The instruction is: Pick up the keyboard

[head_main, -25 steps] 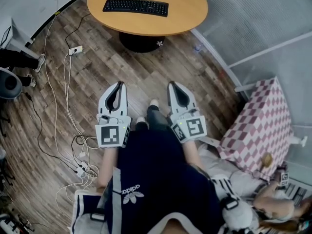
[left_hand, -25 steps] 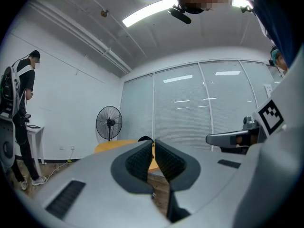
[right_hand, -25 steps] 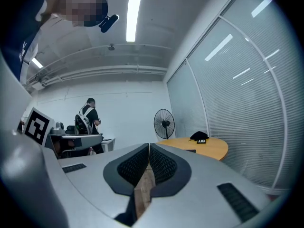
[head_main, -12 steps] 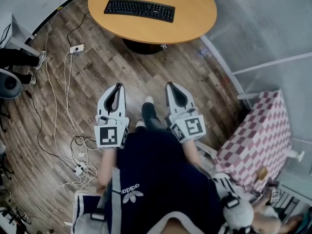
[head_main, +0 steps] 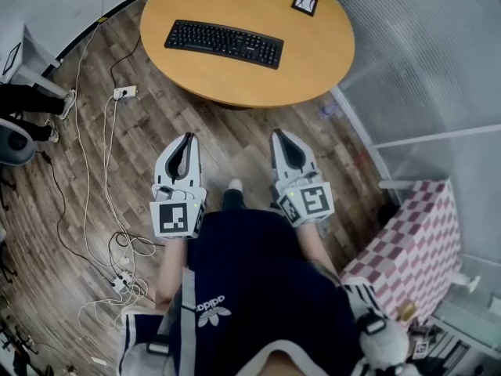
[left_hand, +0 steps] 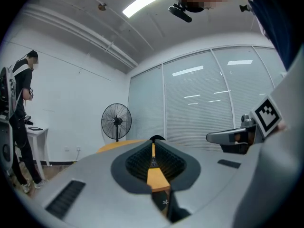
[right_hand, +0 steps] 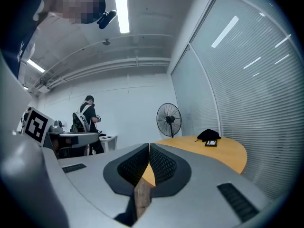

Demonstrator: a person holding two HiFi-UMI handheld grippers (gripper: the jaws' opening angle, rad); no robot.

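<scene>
A black keyboard (head_main: 224, 42) lies on the round wooden table (head_main: 313, 61) at the top of the head view, set slightly askew. My left gripper (head_main: 186, 140) and right gripper (head_main: 279, 137) are held level side by side over the wooden floor, well short of the table's near edge. Both sets of jaws are shut with nothing between them. In the left gripper view the left gripper (left_hand: 153, 141) shows its tips together, with the table's edge (left_hand: 114, 146) behind. In the right gripper view the right gripper (right_hand: 149, 147) is likewise shut, the table (right_hand: 223, 153) beyond it.
White cables and a power strip (head_main: 123, 93) trail over the floor at left. A checkered pink-and-white box (head_main: 407, 241) stands at right by a glass wall (head_main: 423, 61). A small dark item (head_main: 304, 4) lies at the table's far side. A standing fan (left_hand: 116, 121) and a person (left_hand: 21, 122) are across the room.
The table and keyboard have come lower and nearer in the head view as I walked toward them. Both grippers kept their shut pose side by side.
</scene>
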